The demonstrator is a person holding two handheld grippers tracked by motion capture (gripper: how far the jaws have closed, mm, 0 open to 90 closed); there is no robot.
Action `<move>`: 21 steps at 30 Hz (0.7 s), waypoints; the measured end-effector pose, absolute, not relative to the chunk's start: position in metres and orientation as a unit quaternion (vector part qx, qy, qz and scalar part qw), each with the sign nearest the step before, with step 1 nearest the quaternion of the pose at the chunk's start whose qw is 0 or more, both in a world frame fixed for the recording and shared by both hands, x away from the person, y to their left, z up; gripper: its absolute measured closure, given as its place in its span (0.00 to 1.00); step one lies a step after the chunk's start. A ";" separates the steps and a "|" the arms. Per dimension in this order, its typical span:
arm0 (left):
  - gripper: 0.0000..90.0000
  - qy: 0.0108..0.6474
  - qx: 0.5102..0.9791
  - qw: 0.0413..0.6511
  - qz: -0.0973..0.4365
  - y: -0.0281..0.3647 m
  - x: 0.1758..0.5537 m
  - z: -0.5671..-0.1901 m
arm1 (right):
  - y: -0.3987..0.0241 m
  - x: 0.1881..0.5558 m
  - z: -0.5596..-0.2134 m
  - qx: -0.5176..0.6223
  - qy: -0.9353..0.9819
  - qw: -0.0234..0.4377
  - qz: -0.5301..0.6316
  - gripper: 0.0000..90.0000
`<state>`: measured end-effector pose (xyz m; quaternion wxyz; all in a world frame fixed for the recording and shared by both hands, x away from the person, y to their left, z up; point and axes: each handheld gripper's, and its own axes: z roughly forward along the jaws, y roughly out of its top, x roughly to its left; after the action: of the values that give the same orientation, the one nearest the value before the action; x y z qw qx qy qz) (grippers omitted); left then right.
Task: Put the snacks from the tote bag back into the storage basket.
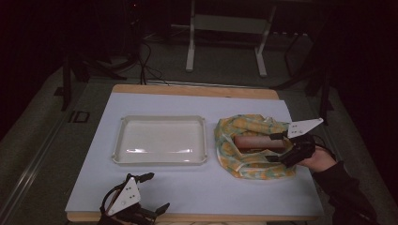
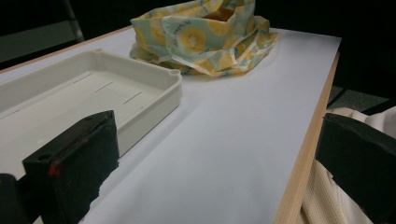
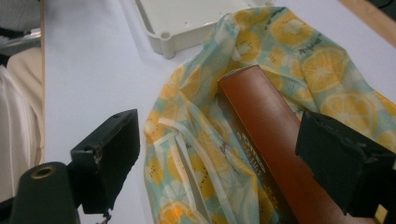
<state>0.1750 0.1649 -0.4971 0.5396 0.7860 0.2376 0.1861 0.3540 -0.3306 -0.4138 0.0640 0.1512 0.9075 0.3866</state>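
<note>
A long brown box [image 1: 256, 142] lies in the mouth of a cloth bag [image 1: 248, 164] printed with yellow citrus slices, on the right side of the table. My right gripper [image 1: 274, 147] reaches in from the right, held by a hand in a dark sleeve. In the right gripper view the brown box [image 3: 261, 121] runs between the wide-apart jaws of my right gripper [image 3: 219, 140], close to the right-hand jaw and far from the left-hand one, with the bag [image 3: 317, 65] around it. My left gripper [image 1: 157, 191] rests open at the table's front left with nothing between its jaws.
An empty white tray [image 1: 159, 159] sits left of the bag on a pale sheet covering the wooden table. From my left gripper [image 2: 215, 140], the tray [image 2: 154, 98] is just ahead and the bag [image 2: 201, 37] beyond. A metal stand's legs rise behind the table.
</note>
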 end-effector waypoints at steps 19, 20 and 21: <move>0.00 0.240 0.785 0.541 0.185 0.166 0.177 -0.497 | -0.317 0.404 -0.415 0.118 0.940 0.093 0.307 0.46; 0.00 0.239 0.785 0.541 0.184 0.166 0.177 -0.497 | -0.314 0.410 -0.425 0.116 0.947 0.091 0.285 0.46; 0.00 0.238 0.786 0.541 0.184 0.165 0.177 -0.497 | -0.313 0.412 -0.427 0.116 0.948 0.089 0.282 0.46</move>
<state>0.1767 0.1654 -0.4971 0.5408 0.7855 0.2381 0.1838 0.4120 -0.3135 -0.4272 0.0890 0.1155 0.9483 0.2819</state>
